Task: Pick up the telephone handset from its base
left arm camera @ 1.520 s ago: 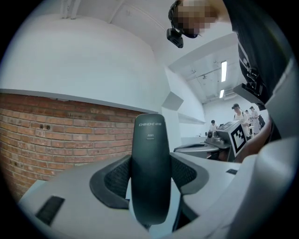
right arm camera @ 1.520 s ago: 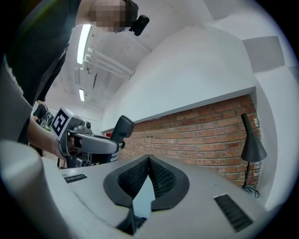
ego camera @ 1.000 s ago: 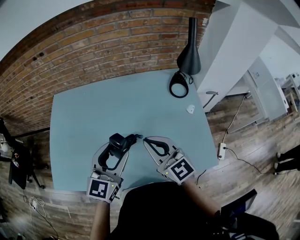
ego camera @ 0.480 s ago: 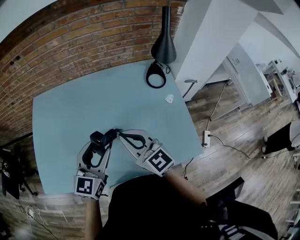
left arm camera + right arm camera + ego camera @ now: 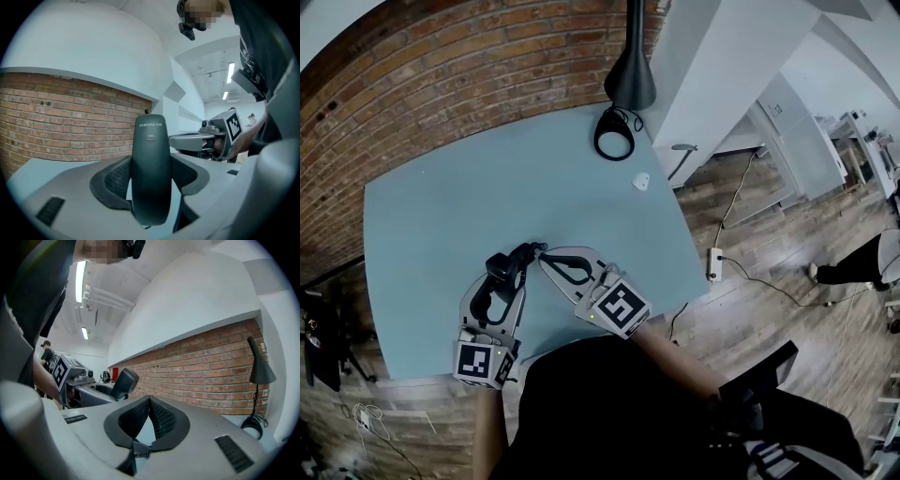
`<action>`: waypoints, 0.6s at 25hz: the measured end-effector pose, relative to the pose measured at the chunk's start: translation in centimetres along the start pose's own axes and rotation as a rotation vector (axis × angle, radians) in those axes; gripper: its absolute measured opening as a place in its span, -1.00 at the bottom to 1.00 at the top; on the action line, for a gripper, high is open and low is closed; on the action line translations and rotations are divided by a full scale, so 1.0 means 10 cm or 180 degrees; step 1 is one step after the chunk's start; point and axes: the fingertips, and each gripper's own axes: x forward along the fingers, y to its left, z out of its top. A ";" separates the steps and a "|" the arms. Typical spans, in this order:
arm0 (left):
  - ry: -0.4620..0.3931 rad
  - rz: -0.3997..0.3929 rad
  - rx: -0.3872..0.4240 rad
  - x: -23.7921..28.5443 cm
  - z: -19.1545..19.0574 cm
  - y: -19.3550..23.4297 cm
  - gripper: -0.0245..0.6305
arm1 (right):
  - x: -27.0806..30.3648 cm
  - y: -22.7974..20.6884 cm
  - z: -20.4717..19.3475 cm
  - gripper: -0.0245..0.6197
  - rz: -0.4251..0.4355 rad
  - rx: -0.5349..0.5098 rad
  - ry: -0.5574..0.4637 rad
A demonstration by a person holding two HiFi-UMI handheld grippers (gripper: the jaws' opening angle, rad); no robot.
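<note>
**Handset clamped upright in the left gripper; no base in view**

The black telephone handset [image 5: 150, 154] stands on end between the 2 jaws of the left gripper [image 5: 505, 279], which press on its narrow sides about midway along its length. It looks like smooth, hard moulded plastic, so I judge it light and stiff but slippery on its glossy curved back. The textured pads [image 5: 117, 177] should hold best across the slim middle, where they sit now, not on the rounded ends. It is unlikely to break, though a loose pinch could let it swivel or slide down. From its lower part a thin dark line, probably the cord [image 5: 532, 248], runs towards the right gripper [image 5: 149, 401]. Any pull along that cord would tug the handset sideways.

The right gripper's jaws are together at their tips with nothing between the pads. It lies just beside the left one, pointing at the handset.

Both sit near the front edge of the pale blue table [image 5: 441, 202]. No view shows a phone base, so I cannot tell where it is. At the far right corner stands a black desk lamp [image 5: 630, 82], with a small white object [image 5: 642, 181] by the right edge and a brick wall [image 5: 441, 75] behind the table.
</note>
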 end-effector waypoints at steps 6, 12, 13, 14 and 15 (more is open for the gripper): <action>-0.0027 0.0017 -0.0018 0.03 -0.06 -0.01 -0.07 | 0.01 0.00 -0.03 -0.91 0.0043 -0.0040 0.0022; 0.0037 -0.0046 -0.0052 0.10 -0.20 -0.08 -0.07 | 0.01 0.17 -0.06 -0.92 0.0267 -0.0085 0.0014; 0.0059 -0.0061 -0.0068 0.10 -0.23 -0.09 -0.07 | 0.01 0.19 -0.06 -0.92 0.0308 -0.0060 0.0016; 0.0095 -0.0079 -0.0091 0.10 -0.27 -0.10 -0.07 | 0.02 0.21 -0.07 -0.92 0.0346 -0.0026 0.0024; 0.0140 -0.0097 -0.0118 0.10 -0.32 -0.11 -0.07 | 0.02 0.23 -0.07 -0.92 0.0379 0.0007 0.0035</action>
